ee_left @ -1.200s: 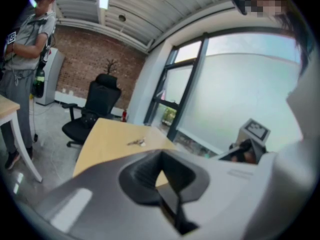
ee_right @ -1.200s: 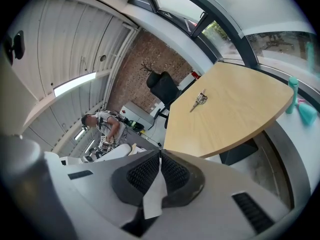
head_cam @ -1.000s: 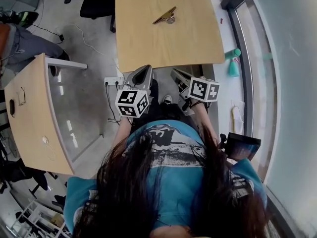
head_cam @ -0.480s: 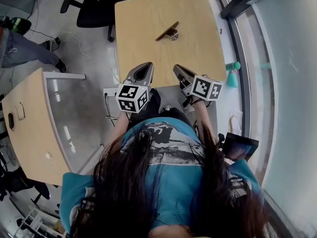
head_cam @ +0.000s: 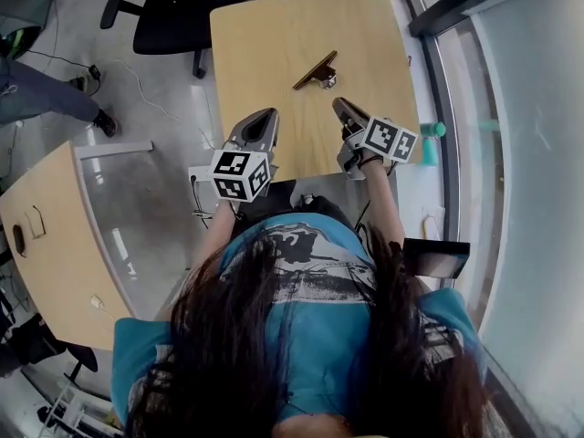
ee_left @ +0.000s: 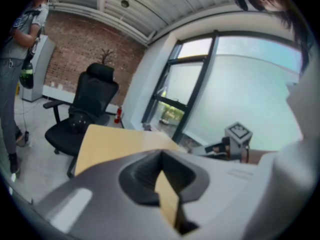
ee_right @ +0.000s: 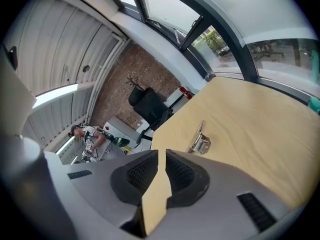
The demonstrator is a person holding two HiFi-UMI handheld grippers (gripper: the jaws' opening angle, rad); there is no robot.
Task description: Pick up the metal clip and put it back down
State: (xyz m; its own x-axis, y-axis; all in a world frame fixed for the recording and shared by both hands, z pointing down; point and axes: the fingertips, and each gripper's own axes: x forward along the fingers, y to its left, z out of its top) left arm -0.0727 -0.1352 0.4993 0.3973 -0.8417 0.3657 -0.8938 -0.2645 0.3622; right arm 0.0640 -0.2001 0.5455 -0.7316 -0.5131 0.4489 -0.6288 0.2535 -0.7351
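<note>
Seen from overhead, a person in a blue printed T-shirt (head_cam: 306,308) stood at the near edge of a light wooden table (head_cam: 260,48), a handheld gripper in each hand, both pointed out over the tabletop

The metal clip (head_cam: 317,69) lay on the bare wood ahead of the grippers and clear of both, nearer the right one, its long dark arm set at a slant and its shiny steel end toward the right. In the right gripper view the metal clip (ee_right: 200,142) sat on the table beyond the jaw tips, untouched

The left gripper (head_cam: 265,117) reached just over the table's near edge; in its own view the left gripper (ee_left: 161,156) had its ribbed pads pressed together at the tips, pinching nothing. The right gripper (head_cam: 343,108) hung over the wood short of the clip; in its own view the right gripper (ee_right: 161,155) showed its jaws drawn together to a thin slit, with only tabletop visible behind

A black office chair (head_cam: 178,3) stood beyond the table's far left corner, and a second wooden desk (head_cam: 41,235) stood on the grey floor to the left
</note>
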